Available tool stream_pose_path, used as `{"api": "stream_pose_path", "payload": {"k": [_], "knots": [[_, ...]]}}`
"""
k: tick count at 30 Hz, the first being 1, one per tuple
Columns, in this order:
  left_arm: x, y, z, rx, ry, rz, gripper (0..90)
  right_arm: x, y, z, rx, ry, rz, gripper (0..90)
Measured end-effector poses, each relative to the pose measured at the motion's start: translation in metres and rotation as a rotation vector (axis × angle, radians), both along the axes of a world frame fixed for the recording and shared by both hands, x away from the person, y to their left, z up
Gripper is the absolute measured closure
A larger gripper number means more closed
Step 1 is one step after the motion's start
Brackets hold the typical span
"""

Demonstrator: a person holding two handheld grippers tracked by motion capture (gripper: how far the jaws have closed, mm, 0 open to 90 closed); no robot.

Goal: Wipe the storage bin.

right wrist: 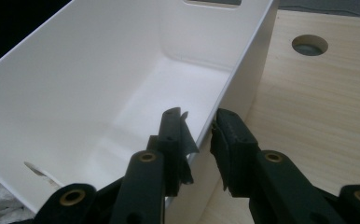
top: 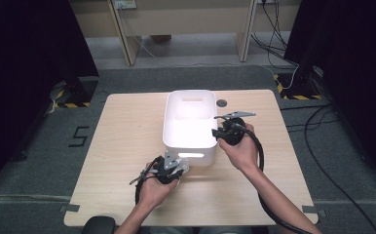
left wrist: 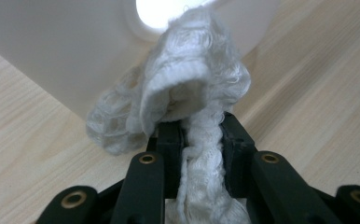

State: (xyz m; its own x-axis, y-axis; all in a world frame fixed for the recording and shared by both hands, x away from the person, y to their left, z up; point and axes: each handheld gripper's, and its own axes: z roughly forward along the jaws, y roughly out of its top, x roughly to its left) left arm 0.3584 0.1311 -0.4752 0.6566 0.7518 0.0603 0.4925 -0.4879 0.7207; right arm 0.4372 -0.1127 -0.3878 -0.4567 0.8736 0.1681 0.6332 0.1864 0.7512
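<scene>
Left gripper [left wrist: 201, 135]: jaws clamped on a white fluffy cloth [left wrist: 187, 93], which bunches above the pads and trails down between them. Just beyond, up against the cloth, the near wall of the white bin [left wrist: 52, 56], its handle slot glowing at the top. Seen from the high view as a small pale lump at the left gripper [top: 175, 165], low over the table [top: 127, 146] at the bin's near end, below the slot.

Right gripper [right wrist: 199, 135]: jaws astride the bin's right wall [right wrist: 243, 70], one inside, one outside, pads close on the rim; whether pressing or just clear, cannot tell. Black tape peeling off the inner pad. Bare white floor inside the bin; a scrap of the cloth at the bottom left corner. From above, right gripper [top: 221, 132] at the bin's right rim [top: 214, 117].

Left hand [top: 154, 187] palm down, forearm rising from the bottom edge. Right hand [top: 242, 148] angled inward to the bin, cable looping back along the forearm.
</scene>
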Motion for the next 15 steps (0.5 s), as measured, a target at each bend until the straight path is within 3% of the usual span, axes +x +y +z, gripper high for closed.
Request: {"api": "stream_pose_path", "payload": {"k": [15], "knots": [[-0.008, 0.002, 0.026, -0.028, -0.051, 0.015, 73.2, -0.001, 0.003, 0.000, -0.009, -0.010, -0.014, 72.9]]}}
